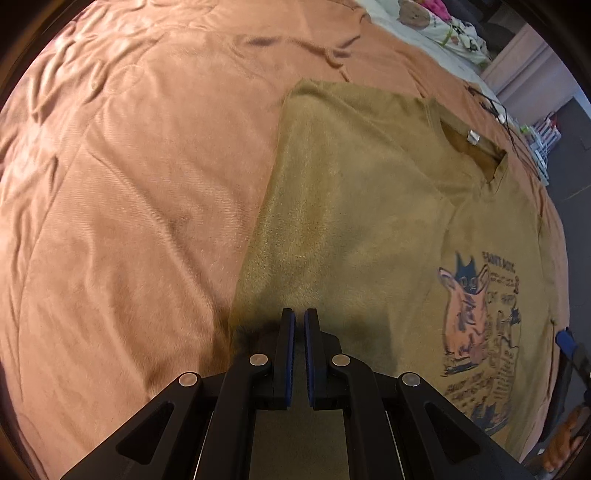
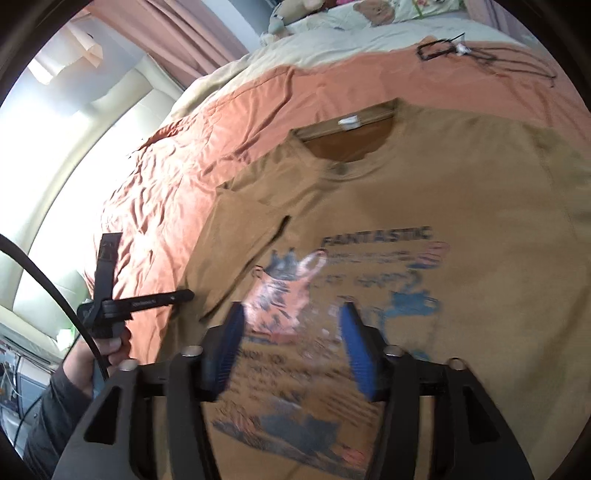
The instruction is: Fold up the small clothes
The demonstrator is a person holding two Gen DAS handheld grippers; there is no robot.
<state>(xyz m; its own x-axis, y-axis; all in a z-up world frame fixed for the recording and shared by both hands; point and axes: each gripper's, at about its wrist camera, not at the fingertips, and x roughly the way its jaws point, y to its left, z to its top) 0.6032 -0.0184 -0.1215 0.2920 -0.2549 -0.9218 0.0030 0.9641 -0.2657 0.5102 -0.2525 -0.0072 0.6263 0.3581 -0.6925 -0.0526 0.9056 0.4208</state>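
Note:
A tan T-shirt [image 1: 369, 206] with a cartoon print [image 2: 351, 280] lies face up on the orange bedspread [image 1: 129, 184], collar and white label [image 2: 349, 122] at the far end. Its sleeve [image 2: 236, 236] on the left of the right wrist view is folded inward over the body. My left gripper [image 1: 299, 314] hovers over the shirt's plain side, shut, with no cloth seen between the pads. It also shows at the shirt's left edge as the left gripper [image 2: 186, 294], held by a hand [image 2: 107, 347]. My right gripper [image 2: 291, 314] stands open above the print, nothing between its fingers.
A black cable [image 2: 480, 59] lies on the bedspread beyond the collar. Pillows and soft toys [image 2: 369, 14] sit at the head of the bed. Pink curtains [image 2: 177, 40] and a pale padded wall are to the left. The bed's edge and grey floor [image 1: 569, 177] are near the shirt's print side.

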